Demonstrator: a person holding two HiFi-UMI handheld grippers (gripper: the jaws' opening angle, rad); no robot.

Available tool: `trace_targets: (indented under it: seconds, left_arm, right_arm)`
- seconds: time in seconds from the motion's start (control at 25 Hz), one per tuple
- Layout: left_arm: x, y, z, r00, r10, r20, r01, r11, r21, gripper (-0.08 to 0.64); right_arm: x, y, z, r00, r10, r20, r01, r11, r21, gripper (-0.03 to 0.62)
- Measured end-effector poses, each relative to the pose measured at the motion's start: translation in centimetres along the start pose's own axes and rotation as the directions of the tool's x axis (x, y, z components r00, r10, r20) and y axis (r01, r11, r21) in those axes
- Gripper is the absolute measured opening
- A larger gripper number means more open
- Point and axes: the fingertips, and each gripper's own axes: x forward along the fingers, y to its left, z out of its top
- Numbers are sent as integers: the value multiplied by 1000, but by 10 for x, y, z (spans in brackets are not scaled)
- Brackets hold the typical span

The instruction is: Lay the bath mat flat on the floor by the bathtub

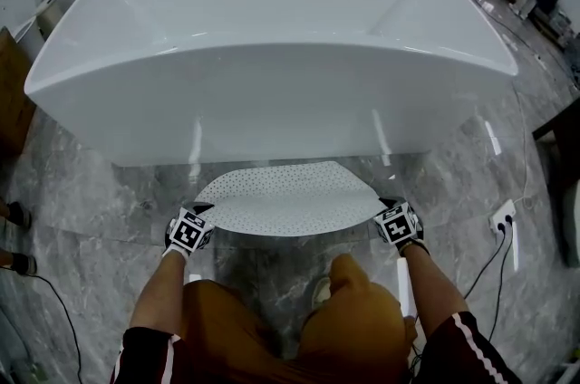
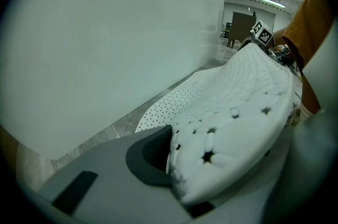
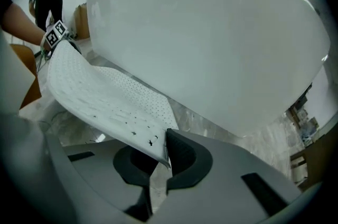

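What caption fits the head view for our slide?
Left gripper and right gripper hold the white bath mat by its near corners, far edge down by the bathtub.

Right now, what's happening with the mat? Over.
Left tool and right tool each shut on a near corner of the bath mat. Far edge on the floor by the bathtub, near edge lifted. Nothing seen in the way.
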Motion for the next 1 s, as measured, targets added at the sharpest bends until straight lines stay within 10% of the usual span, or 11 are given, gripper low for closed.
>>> trace_targets:
  seconds: [0.48, 1.0]
  left_arm:
    - [11, -15, -33, 998, 16, -62, -22, 995, -96, 26]
    - [26, 34, 21, 990, 124, -63, -114, 984, 135, 26]
  right_arm:
    - [-33, -17, 103, 953, -156, 259, 188, 976, -106, 31]
    - [10, -8, -5, 995, -91, 50, 89, 996, 31, 31]
